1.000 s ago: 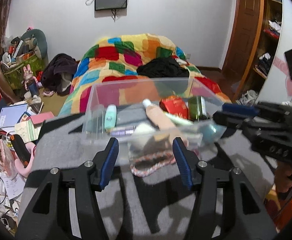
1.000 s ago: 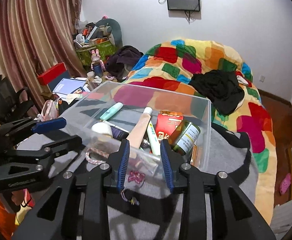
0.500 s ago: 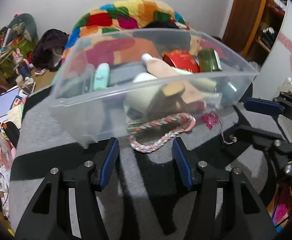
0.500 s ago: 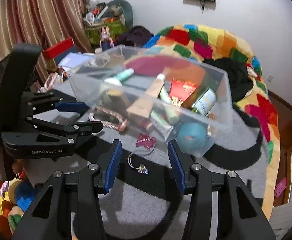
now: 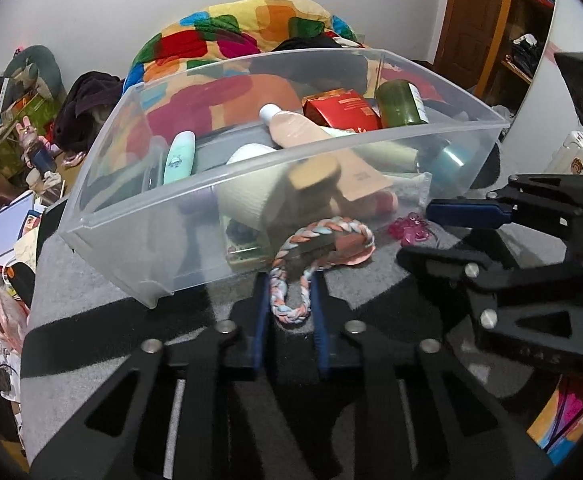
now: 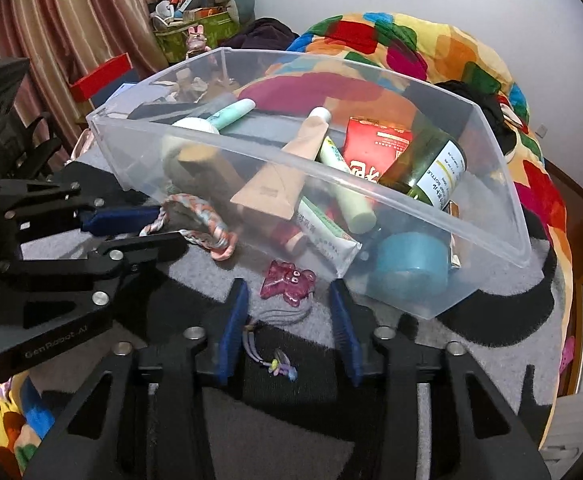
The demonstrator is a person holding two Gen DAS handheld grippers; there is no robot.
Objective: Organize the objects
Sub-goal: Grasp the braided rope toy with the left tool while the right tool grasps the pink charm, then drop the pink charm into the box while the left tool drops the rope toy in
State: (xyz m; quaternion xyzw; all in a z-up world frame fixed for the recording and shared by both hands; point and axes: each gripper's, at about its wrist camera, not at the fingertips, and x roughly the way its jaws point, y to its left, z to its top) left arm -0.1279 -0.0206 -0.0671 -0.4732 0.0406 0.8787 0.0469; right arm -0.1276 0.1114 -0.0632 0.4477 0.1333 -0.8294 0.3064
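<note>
A clear plastic bin [image 5: 139, 216] [image 6: 487, 224] holds tubes, a red packet and a green bottle on a grey-and-black mat. A braided pink, blue and white rope ring [image 5: 291, 304] [image 6: 207, 232] lies in front of it. My left gripper [image 5: 289, 296] is shut on the near loop of the rope ring; it also shows in the right wrist view [image 6: 147, 228]. A magenta charm [image 6: 287, 282] [image 5: 409, 230] lies on the mat. My right gripper [image 6: 287, 308] is open, its fingers either side of the charm; its fingertips [image 5: 443, 212] show at the right of the left wrist view.
A small beaded trinket [image 6: 277, 364] lies between the right gripper's fingers near their base. Behind the bin is a bed with a colourful quilt [image 6: 411, 52]. Clutter, books and a red box [image 6: 99, 76] stand to the left. A wooden shelf [image 5: 527, 20] is at the right.
Both grippers came down and closer to the mat in front of the bin. The left gripper closed on the rope ring. The right gripper opened wider around the charm.
</note>
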